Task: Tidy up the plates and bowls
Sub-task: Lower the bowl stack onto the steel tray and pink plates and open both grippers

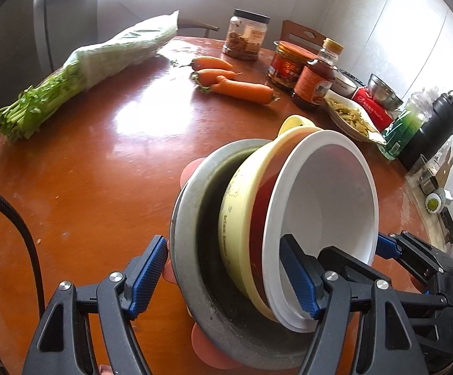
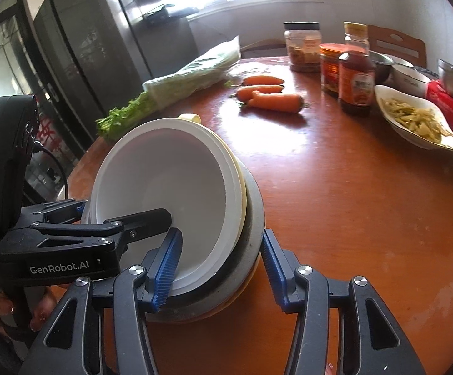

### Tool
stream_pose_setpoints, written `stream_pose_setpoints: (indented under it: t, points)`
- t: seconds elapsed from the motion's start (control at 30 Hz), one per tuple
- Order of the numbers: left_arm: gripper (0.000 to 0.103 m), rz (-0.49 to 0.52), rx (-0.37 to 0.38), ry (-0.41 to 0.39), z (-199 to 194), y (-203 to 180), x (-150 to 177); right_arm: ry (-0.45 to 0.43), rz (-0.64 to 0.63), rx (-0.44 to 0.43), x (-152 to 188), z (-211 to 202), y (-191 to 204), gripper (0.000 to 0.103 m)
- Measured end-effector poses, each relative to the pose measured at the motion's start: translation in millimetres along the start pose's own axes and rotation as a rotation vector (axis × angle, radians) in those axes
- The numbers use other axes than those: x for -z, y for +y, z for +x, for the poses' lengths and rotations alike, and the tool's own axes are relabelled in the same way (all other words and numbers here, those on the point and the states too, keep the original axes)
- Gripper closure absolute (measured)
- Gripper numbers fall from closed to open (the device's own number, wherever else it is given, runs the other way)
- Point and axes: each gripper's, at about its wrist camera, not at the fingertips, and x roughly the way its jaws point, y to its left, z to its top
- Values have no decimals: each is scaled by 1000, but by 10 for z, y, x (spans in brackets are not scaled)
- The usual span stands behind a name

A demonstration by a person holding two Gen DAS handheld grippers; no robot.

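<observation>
While the nested bowls [image 1: 289,225] tilt above the near part of the round table [image 1: 101,172], the left gripper [image 1: 226,278] and right gripper [image 2: 221,268] each clamp the stack's rim.

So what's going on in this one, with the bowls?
A person holds a two-finger gripper in each hand, and both clamp one nested stack tilted above the brown table. The left gripper spans the grey metal bowl, yellow bowl and white bowl; the right gripper grips the same stack's rim. Carrots and jars lie beyond, untouched.
</observation>
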Motion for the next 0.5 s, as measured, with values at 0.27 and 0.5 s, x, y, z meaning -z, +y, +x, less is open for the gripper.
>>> stream_pose_setpoints:
  t: [0.27,0.5]
  points:
    - [29,17,3,-12,53,-142,-7,-17,11,29,31,-101,-149,50]
    - [30,21,1,-33,37,-130,9,-23,10,47,17,-79,-138,50]
